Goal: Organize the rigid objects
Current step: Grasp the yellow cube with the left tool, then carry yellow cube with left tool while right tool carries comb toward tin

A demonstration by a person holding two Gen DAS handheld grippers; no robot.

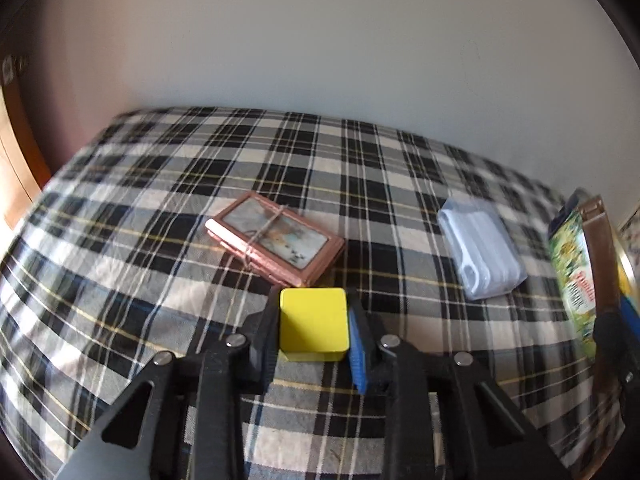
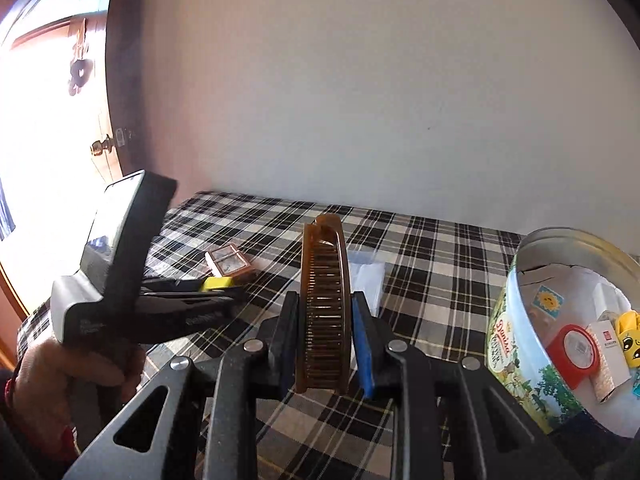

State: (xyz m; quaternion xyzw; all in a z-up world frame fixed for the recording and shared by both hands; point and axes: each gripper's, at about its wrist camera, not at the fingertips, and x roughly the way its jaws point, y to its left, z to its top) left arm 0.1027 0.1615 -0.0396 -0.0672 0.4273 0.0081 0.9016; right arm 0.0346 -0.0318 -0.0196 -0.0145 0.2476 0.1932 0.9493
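Note:
My left gripper (image 1: 314,322) is shut on a small yellow box (image 1: 313,324) and holds it over the plaid cloth. The box also shows in the right wrist view (image 2: 218,282), at the tip of the left gripper. My right gripper (image 2: 325,320) is shut on a brown hair clip (image 2: 325,304), held upright with its teeth facing me. A round printed tin (image 2: 520,344) stands at the right, open, with several small items inside. The tin's side (image 1: 574,276) and the brown clip (image 1: 598,248) show at the right edge of the left wrist view.
A pink framed notebook tied with string (image 1: 276,238) lies mid-table. A clear plastic pouch (image 1: 482,254) lies right of it. The plaid-covered table (image 1: 160,184) meets a white wall behind. A wooden door (image 2: 100,148) is at the left.

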